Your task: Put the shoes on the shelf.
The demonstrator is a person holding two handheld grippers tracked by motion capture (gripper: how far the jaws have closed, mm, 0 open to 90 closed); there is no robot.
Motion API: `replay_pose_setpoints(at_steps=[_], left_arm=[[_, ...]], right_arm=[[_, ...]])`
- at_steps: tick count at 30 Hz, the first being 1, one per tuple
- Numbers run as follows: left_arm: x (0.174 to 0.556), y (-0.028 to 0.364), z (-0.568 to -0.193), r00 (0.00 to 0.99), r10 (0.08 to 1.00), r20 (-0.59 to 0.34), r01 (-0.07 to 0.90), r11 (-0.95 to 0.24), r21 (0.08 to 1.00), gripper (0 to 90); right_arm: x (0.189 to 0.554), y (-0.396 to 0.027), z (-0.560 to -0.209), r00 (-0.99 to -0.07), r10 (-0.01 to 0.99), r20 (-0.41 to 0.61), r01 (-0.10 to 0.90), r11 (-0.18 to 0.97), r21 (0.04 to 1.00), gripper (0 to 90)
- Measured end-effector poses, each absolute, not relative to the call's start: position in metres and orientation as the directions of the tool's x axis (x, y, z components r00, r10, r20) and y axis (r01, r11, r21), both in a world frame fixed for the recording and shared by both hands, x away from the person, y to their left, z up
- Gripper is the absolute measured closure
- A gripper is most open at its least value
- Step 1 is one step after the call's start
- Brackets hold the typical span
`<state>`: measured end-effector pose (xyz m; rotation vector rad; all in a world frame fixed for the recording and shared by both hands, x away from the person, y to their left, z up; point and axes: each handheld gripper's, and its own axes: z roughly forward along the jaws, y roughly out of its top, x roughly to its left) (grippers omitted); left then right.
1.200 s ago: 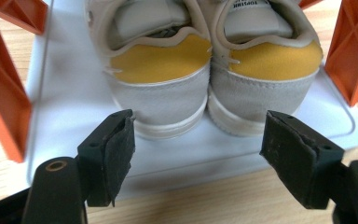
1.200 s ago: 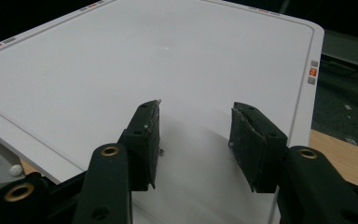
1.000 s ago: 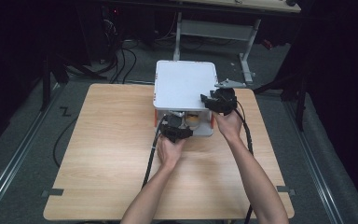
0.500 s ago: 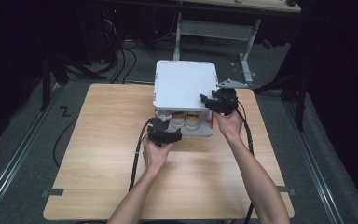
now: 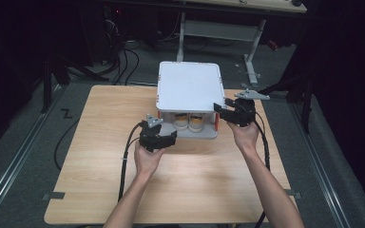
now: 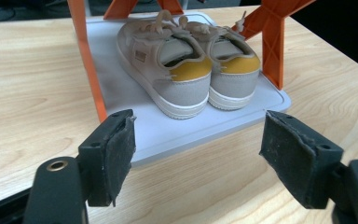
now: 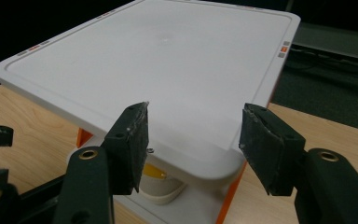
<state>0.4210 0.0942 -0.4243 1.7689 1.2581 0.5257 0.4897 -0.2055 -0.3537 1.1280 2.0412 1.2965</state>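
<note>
Two beige shoes (image 6: pixel 186 60) sit side by side on the white rack's (image 5: pixel 188 86) lower shelf; left gripper (image 5: pixel 164 139) gapes empty just before them, its jaws narrowing slightly, right gripper (image 5: pixel 224 110) spreading empty-jawed at the rack's top corner

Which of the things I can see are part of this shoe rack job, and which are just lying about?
Part of the job:
- pair of shoes on the lower shelf
- white top shelf
- orange posts
- left gripper, open
- right gripper, open

Lying about:
- floor cables
- desk frame behind the wooden table
</note>
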Motion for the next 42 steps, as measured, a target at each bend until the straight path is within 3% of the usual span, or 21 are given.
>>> replay_pose_setpoints(at_steps=[7, 23, 30, 42], left_arm=[[0.405, 0.113, -0.421, 0.423, 0.889, -0.175, 0.505, -0.071, 0.86, 30.2], [0.381, 0.141, -0.442, 0.387, 0.899, -0.203, 0.553, -0.05, 0.832, 32.3], [0.374, 0.142, -0.452, 0.401, 0.9, -0.17, 0.562, -0.095, 0.822, 31.8], [0.37, 0.156, -0.478, 0.341, 0.927, -0.158, 0.612, -0.091, 0.786, 31.4]], right_arm=[[0.46, -0.233, -0.365, -0.56, 0.826, 0.064, 0.374, 0.183, 0.909, 41.1], [0.408, -0.272, -0.409, -0.522, 0.847, 0.1, 0.397, 0.138, 0.907, 39.3], [0.4, -0.281, -0.433, -0.499, 0.861, 0.099, 0.428, 0.146, 0.892, 39.3], [0.394, -0.291, -0.473, -0.449, 0.891, 0.068, 0.512, 0.194, 0.837, 39.7]])
